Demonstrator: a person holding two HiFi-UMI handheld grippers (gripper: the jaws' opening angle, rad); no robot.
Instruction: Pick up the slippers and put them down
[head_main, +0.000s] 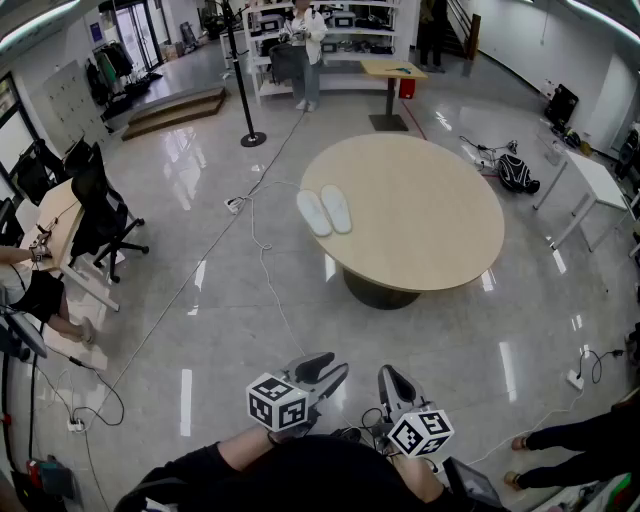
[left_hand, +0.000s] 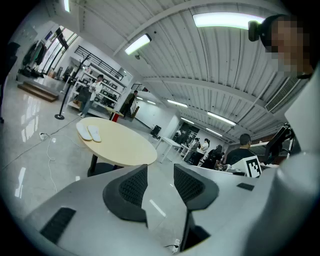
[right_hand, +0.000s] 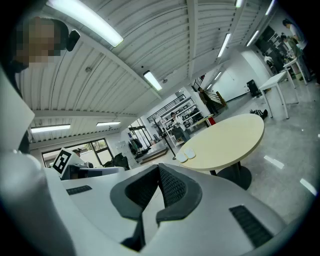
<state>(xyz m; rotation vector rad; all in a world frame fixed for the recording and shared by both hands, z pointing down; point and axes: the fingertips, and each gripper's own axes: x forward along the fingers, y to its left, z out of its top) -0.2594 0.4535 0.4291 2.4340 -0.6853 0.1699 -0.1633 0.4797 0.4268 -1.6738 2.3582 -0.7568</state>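
Two white slippers (head_main: 325, 211) lie side by side, soles down, on the left part of a round beige table (head_main: 470, 255). Both grippers are held low over the floor, well short of the table and apart from the slippers. My left gripper (head_main: 326, 369) is open with nothing between its jaws. My right gripper (head_main: 392, 384) is shut and empty. The left gripper view has the slippers (left_hand: 89, 132) far off on the table (left_hand: 127, 150), beyond its open gripper (left_hand: 160, 186). In the right gripper view the slippers (right_hand: 186, 155) lie at the table's (right_hand: 235, 140) left edge, past the shut gripper (right_hand: 157, 186).
A cable (head_main: 255, 240) runs over the glossy floor left of the table. A black office chair (head_main: 100, 215) and a desk stand at the left. A pole stand (head_main: 245, 100), a person (head_main: 305, 45) and shelves are at the back. A backpack (head_main: 515, 172) and a white table (head_main: 590, 180) are at the right.
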